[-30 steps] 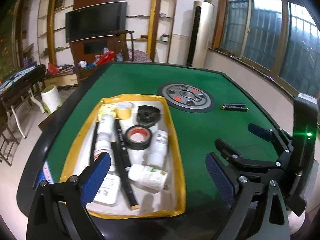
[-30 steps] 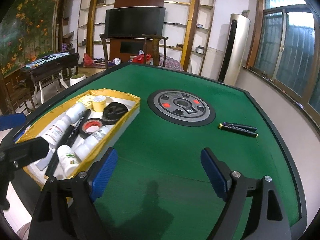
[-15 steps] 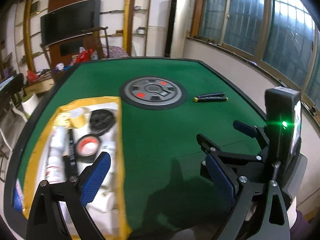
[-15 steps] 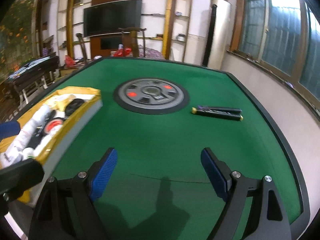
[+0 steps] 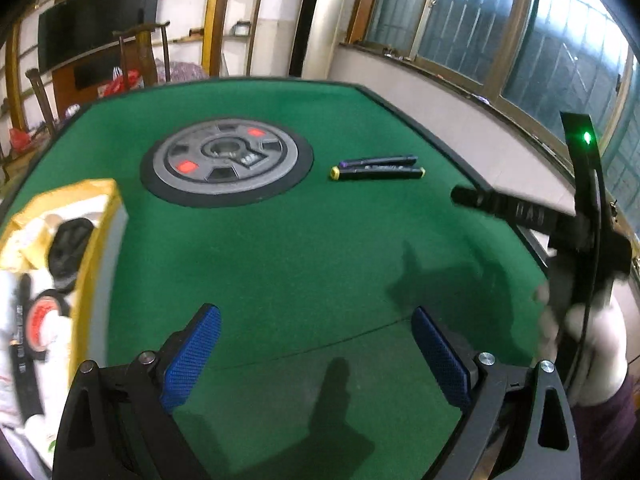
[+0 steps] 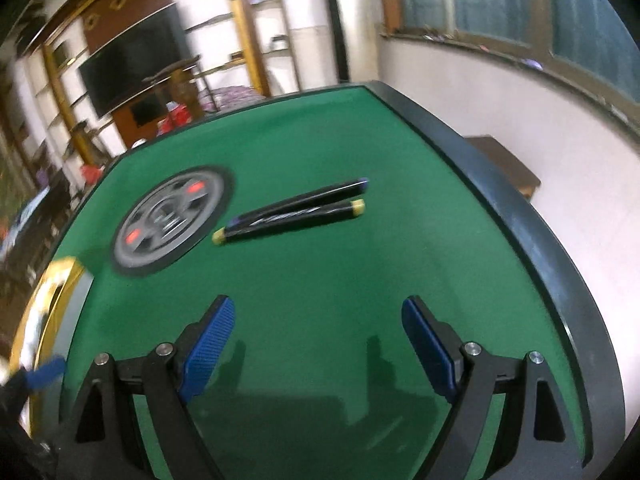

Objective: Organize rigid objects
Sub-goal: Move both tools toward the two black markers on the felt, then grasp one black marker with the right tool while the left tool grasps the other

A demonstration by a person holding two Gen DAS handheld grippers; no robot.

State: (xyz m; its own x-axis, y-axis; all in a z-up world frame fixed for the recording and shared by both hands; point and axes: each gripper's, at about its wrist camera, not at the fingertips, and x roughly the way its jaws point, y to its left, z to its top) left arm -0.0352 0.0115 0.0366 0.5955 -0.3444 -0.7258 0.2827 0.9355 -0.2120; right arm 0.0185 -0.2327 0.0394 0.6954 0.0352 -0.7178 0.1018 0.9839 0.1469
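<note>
Markers (image 6: 290, 210), two black ones lying side by side and touching, are resting on the green surface (image 6: 360, 280) toward its far right, just right of the round grey hub (image 6: 170, 222) set in its centre. The right claw (image 6: 316, 344) is hovering above the felt near the markers, its blue-padded fingers (image 6: 208, 340) spread wide and pinching nothing. The left claw (image 5: 316, 354) is also hanging spread and empty over bare felt, with the yellow-rimmed tray (image 5: 94, 248) at its left, already holding bottles, a tape roll (image 5: 42, 326) and other items. The markers look like the last loose pieces, so the right claw is probably lining up to take one. Because they are lying pressed together, closing on them could catch both or nudge one aside, and round barrels may roll toward the surface's raised black edge (image 6: 532, 236). The view is blurred, so alignment is hard to judge.
</note>
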